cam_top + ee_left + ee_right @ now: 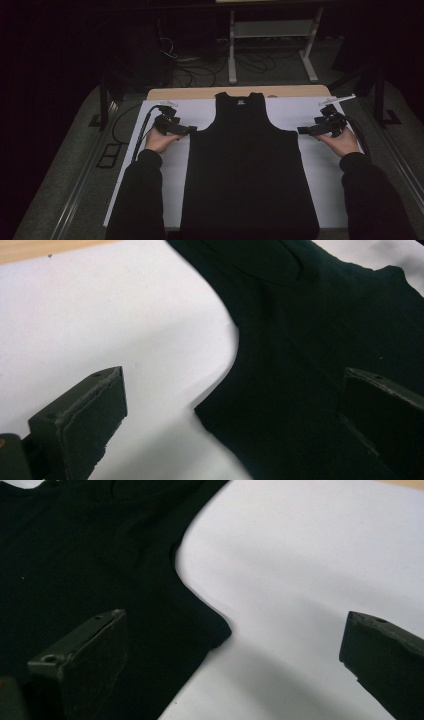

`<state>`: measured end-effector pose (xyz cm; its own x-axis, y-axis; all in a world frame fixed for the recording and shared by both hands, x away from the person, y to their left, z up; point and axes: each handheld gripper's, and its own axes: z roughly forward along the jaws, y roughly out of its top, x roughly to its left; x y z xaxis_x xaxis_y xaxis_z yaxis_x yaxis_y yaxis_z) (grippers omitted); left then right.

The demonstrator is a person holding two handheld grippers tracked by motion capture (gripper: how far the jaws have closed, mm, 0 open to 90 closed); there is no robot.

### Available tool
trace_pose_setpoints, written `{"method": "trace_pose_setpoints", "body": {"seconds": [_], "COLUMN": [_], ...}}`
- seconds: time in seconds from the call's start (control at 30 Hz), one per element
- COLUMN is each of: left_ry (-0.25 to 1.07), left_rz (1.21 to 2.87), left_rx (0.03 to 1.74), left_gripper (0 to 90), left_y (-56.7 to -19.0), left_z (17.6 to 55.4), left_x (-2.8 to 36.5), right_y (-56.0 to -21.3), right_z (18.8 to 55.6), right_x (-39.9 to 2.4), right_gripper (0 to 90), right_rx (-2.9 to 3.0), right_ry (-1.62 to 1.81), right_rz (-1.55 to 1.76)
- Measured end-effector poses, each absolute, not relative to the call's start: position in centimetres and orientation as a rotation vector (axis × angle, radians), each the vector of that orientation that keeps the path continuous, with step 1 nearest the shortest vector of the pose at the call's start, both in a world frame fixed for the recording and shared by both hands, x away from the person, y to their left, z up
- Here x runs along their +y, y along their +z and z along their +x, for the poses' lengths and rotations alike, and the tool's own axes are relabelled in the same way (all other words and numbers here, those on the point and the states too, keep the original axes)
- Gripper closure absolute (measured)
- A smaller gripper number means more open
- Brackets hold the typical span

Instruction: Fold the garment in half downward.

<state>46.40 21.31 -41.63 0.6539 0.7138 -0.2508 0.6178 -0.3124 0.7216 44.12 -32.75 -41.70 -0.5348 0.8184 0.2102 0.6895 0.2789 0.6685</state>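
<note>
— Where is the garment now, seen from the jaws?

— The black tank top (248, 165) lies flat on the white sheet (320, 195) that covers the tabletop (165, 93), with the neck on the far side and the hem toward me. In the left gripper view, the armpit corner of the top (320, 365) sits between my two jaws, a little ahead of them; one jaw is over the white sheet (100, 315), the other is over the cloth. In the right gripper view it is the mirror picture: the armpit corner (90, 565) lies between the jaws and the white sheet (310, 555) is under the outer jaw.

— And the jaws, how do they stand?

— On the left gripper (179, 130) they are wide apart and hold nothing. On the right gripper (311, 131) it is the same, apart and empty. Both hover just beside the side edges of the top; I cannot tell whether they touch the sheet.

— How will the cloth behave?

— I think it is light, soft and limp, so it will not keep any shape when I lift it. It will hang and fold by itself. It is not fragile, but thin fabric can slip out of a shallow bite.

— So where do you take it?

— I would take it at the armpit corners, where the hemmed edge is thicker, one jaw below the layers and one above, and catch both layers together.
</note>
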Motion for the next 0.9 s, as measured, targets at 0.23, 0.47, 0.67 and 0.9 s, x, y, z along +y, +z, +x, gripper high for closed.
{"method": "trace_pose_setpoints", "body": {"seconds": [0.23,0.47,0.67,0.9], "left_ry": [0.126,0.101,0.063,0.043], "left_rz": [2.043,2.057,2.087,2.132], "left_rx": [1.049,1.047,1.058,1.056], "left_gripper": [0.0,0.0,0.0,2.2], "left_y": [-42.2,-42.8,-43.4,-44.0], "left_z": [46.6,46.7,46.8,46.8], "left_x": [21.2,20.8,20.6,20.1], "right_y": [-42.4,-43.1,-43.6,-43.8], "right_z": [44.4,44.5,44.6,44.6], "right_x": [-32.3,-31.7,-31.1,-30.9], "right_gripper": [2.4,4.3,9.7,16.3], "right_rx": [2.403,2.443,2.472,2.478], "right_ry": [1.096,1.084,1.089,1.066], "right_rz": [1.419,1.422,1.42,1.412]}}
